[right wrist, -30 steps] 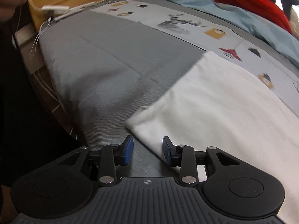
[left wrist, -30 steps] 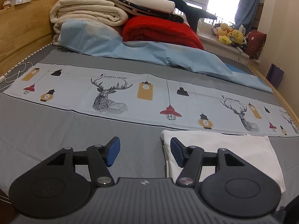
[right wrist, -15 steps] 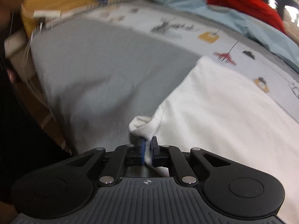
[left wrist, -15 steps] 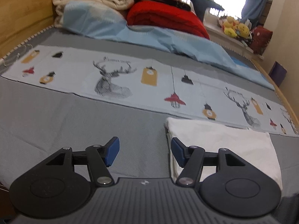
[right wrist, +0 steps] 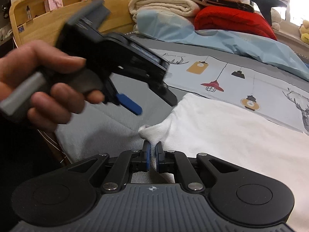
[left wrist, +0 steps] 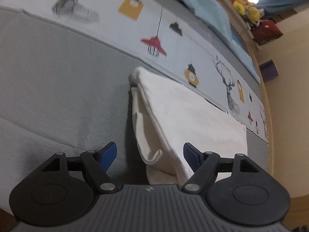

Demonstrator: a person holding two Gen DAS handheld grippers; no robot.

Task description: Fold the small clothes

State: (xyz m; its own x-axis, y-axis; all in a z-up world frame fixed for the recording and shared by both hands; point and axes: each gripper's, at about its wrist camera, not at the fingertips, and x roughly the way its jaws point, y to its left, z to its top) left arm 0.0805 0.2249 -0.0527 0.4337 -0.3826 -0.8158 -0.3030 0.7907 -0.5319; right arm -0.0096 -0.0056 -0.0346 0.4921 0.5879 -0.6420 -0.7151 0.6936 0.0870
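Right claw (right wrist: 152, 154) risen, now clenched on white garment (right wrist: 231, 135) corner; left claw (left wrist: 149, 154) dipped, tilted steeply down, jaws opening astride garment edge, untouched.

Small dark lettering above the deer on the printed sheet (right wrist: 222, 71) is too blurred to read.

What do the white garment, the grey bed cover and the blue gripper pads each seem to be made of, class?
White garment: soft knit cotton, probably; matte, and it bunches into folds where the right gripper pinches it.
Grey bed cover: woven fabric, matte, with a fine ribbed weave.
Blue pads on the left gripper: likely rubber or soft plastic; smooth, dull sheen.
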